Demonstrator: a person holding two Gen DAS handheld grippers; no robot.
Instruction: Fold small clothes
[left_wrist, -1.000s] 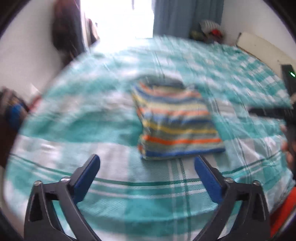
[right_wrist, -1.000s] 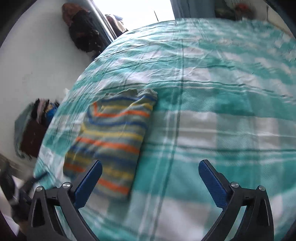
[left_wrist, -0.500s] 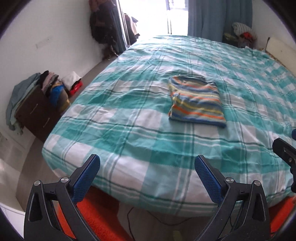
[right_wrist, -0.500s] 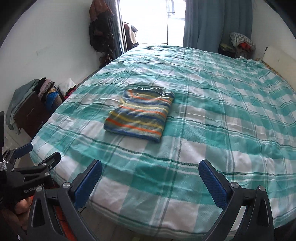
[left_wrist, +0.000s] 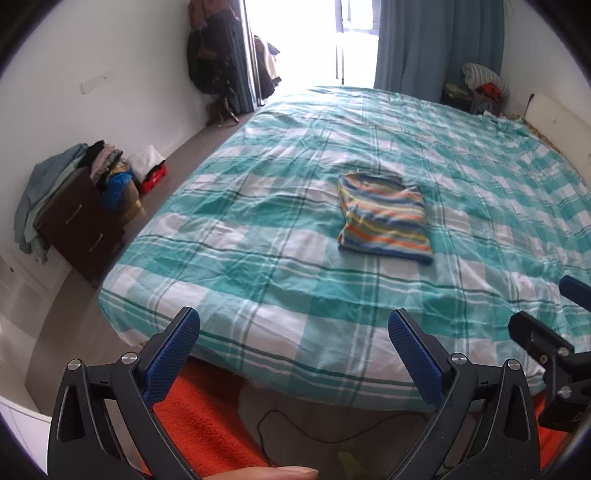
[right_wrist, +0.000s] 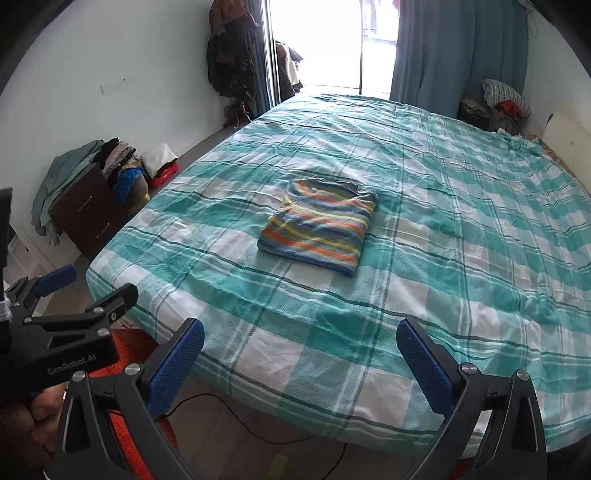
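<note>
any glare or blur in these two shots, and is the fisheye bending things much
Left wrist view: sharp, no motion blur; the window is blown out white; the bed edge bows outward. Right wrist view: also sharp; the same window glares white; the striped shirt is evenly lit, with dark vignette in the corners.

White walls (right_wrist: 155, 55) frame a bright window (right_wrist: 332, 40) at top centre, blue curtains (right_wrist: 454, 55) beside it. A dark dresser (left_wrist: 79, 225) stands at left on grey floor (left_wrist: 51, 321).

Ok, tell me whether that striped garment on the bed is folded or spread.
Folded. The striped garment lies as a compact, layered rectangle on the checked bedspread, with no sleeves spread out.
</note>
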